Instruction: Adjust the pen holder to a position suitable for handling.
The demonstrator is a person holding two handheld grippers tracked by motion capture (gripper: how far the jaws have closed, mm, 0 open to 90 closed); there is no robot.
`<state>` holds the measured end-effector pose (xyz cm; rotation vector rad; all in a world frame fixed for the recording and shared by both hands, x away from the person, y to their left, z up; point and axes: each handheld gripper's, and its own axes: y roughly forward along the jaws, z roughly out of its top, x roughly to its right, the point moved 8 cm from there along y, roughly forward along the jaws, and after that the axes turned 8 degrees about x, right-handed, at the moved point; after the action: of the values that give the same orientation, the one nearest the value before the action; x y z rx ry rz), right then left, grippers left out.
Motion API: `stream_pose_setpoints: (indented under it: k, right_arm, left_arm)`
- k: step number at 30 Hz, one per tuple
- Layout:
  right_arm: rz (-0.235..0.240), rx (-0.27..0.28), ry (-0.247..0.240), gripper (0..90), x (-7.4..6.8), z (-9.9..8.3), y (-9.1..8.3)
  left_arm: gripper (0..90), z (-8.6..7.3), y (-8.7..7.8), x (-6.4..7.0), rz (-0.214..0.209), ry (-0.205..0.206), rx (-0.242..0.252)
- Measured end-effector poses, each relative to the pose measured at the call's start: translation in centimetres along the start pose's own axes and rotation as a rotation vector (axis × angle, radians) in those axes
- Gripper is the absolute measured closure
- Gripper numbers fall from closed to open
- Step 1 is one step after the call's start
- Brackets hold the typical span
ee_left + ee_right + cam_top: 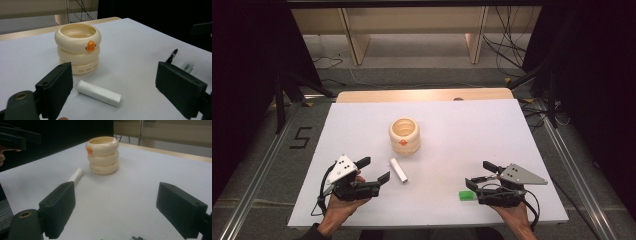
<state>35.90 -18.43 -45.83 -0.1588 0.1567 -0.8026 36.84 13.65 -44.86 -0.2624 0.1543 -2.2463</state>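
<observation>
I am holding my left gripper (374, 170) with jaws apart, white tube (398, 170) at its 2 o'clock, untouched. Risk: the round tube rolling away if one jaw nudges it first.

Glossy cream plastic ringed cup (78, 47), smooth white plastic tube (98, 93), matt white tabletop (472, 130)
</observation>
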Motion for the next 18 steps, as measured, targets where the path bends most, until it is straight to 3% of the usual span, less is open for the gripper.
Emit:
stream_pose_setpoints:
  k: [10, 18]
  right_arm:
    - [0.001, 0.0, -0.001, 16.7, -0.1, 0.0, 0.1]
    - [-0.004, 0.006, 0.0, 16.9, 0.0, 0.1, 0.0]
  left_arm:
    - [13.8, 0.2, 0.2, -0.3, 0.013, -0.016, 0.003]
    - [14.2, 0.9, 0.8, -1.5, 0.07, -0.027, -0.022]
